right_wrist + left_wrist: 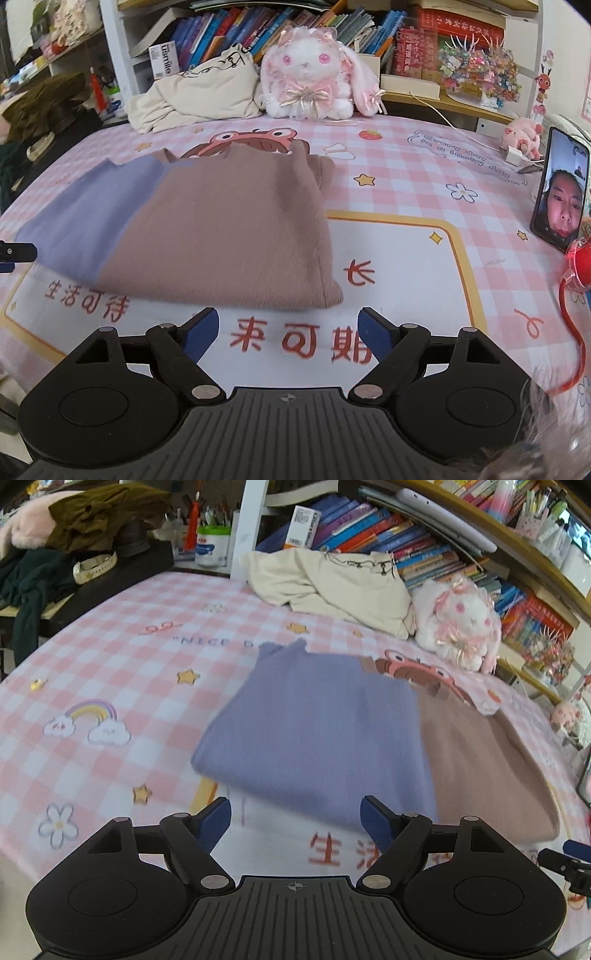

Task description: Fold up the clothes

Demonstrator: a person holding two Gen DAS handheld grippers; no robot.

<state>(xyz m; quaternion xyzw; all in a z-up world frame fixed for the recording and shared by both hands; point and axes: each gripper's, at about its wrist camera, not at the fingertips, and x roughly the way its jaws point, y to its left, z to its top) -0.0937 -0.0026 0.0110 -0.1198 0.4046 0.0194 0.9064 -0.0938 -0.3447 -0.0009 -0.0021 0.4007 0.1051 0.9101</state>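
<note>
Folded lilac-and-brown knit sweater (pixel 207 225) lies mid-frame on the pink checked bed sheet (pixel 406 236). Left tool (pixel 295 821) and right tool (pixel 288 330) gape empty; next, pinch both near corners evenly.

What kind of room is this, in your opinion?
Probably a bedroom or study at home: a pink checked sheet covers the surface, a plush rabbit sits by crowded bookshelves, and spare clothes lie around.

You are seeing a plush rabbit (pixel 314 74) sitting at upper centre, books (pixel 236 33) leaning behind it, and a phone (pixel 559 188) standing at the right edge.
</note>
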